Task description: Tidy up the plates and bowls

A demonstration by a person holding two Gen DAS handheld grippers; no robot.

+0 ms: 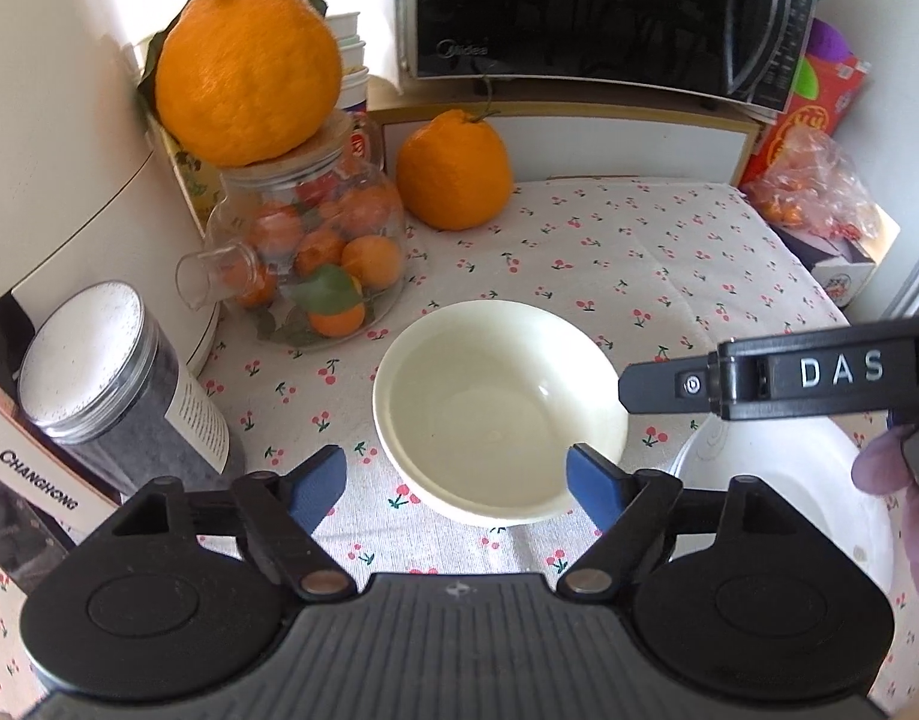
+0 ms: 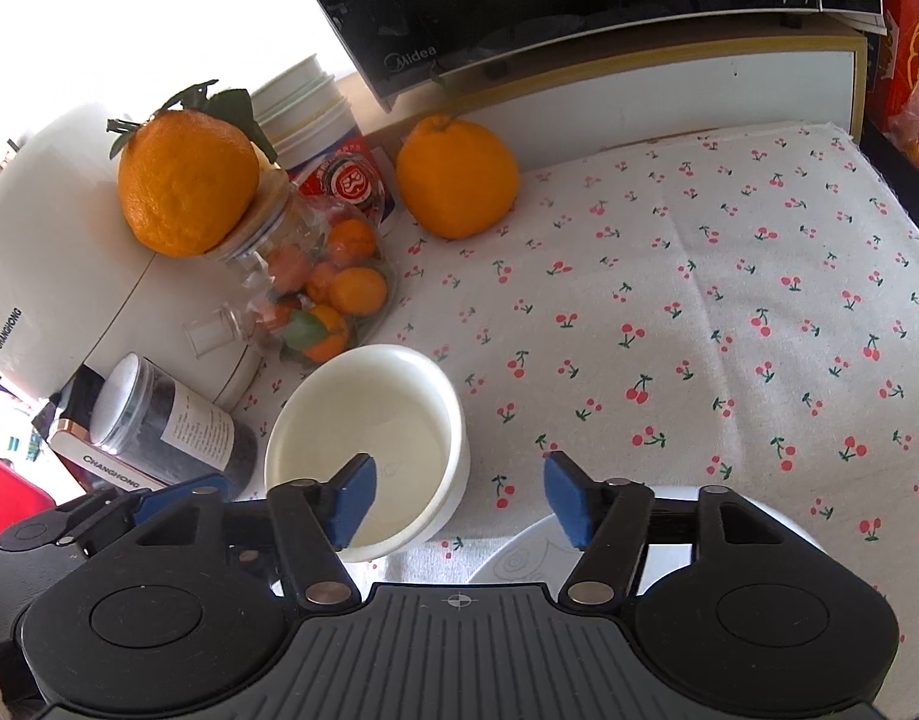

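Left gripper (image 1: 456,489): spread wide, empty, over the bowl (image 1: 500,411)
Right gripper (image 2: 459,501): spread, empty
Plate (image 2: 519,552): beside bowl

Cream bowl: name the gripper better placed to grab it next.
Left. The left gripper is open with the cream bowl centred ahead of it; the right gripper sits beside it, over the white plate.

Left gripper (image 1: 456,489) angled down, jaws apart, nothing clamped. Right gripper (image 2: 459,498) same pitch, jaws apart, empty. A hand (image 1: 897,480) shows at frame edge.
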